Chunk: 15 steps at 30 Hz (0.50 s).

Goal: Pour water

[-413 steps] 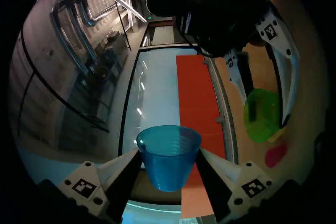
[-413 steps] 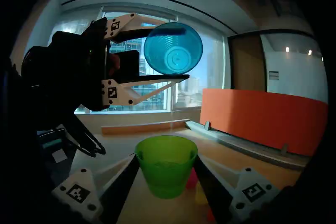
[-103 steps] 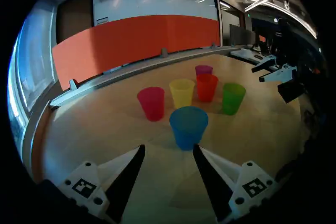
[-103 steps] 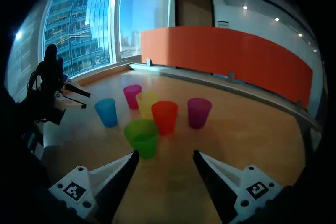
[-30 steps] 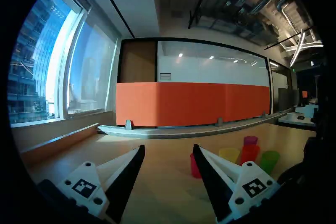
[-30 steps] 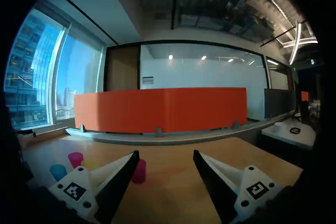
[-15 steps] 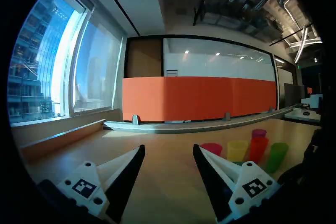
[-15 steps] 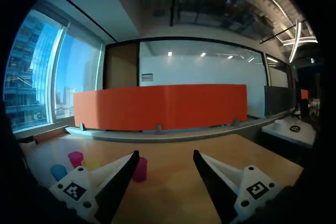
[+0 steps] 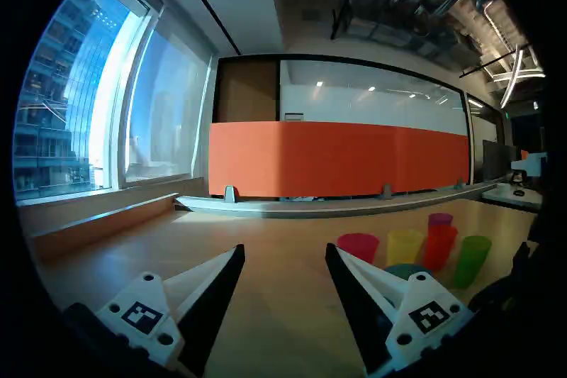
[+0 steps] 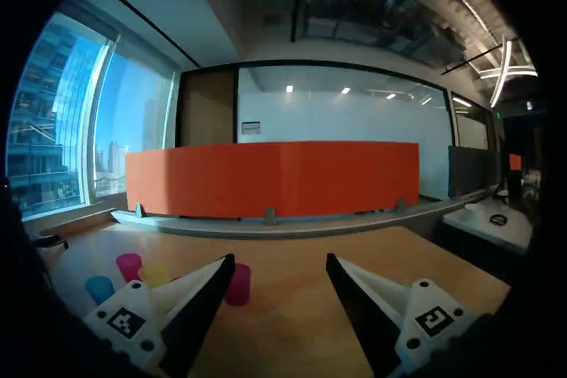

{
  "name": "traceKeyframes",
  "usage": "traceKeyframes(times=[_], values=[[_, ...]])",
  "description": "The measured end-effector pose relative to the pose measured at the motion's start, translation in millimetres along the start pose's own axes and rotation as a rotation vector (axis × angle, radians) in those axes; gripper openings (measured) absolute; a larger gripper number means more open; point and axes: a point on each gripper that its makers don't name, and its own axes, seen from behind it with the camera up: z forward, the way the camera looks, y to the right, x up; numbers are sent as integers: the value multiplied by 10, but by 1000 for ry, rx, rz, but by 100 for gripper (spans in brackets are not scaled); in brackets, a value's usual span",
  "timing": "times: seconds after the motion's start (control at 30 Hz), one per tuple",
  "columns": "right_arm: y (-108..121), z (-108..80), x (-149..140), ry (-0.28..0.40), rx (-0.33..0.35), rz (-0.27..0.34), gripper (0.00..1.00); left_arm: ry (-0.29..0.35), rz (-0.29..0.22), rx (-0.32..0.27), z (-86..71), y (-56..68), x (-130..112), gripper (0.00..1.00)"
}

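Though near, cups [image 9: 404,247] beside hand-held gripper [image 9: 284,248]

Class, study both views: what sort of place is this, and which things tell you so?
Probably an open-plan office in a high-rise: a long wooden desk with an orange divider, a glass wall behind it, and tall windows facing towers.

A translucent pink plastic cup [image 9: 358,246], a yellow plastic cup [image 9: 404,247], an orange-red plastic cup [image 9: 440,249], a purple plastic cup [image 9: 440,219] and a green plastic cup [image 9: 472,260] are glowing on the pale tan wooden tabletop [image 9: 283,321]; a flat orange partition panel [image 9: 333,158] is running plain behind. The left gripper [image 9: 283,250] and right gripper [image 10: 281,259] are showing white with black inner edges, carrying black-and-white square markers [image 9: 142,316].
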Motion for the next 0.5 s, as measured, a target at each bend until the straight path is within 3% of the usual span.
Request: traceKeyframes(times=[0.5], values=[[29, -26, -14, -10, -3, 7, 99, -12, 12, -7, 12, 19, -68, 84]])
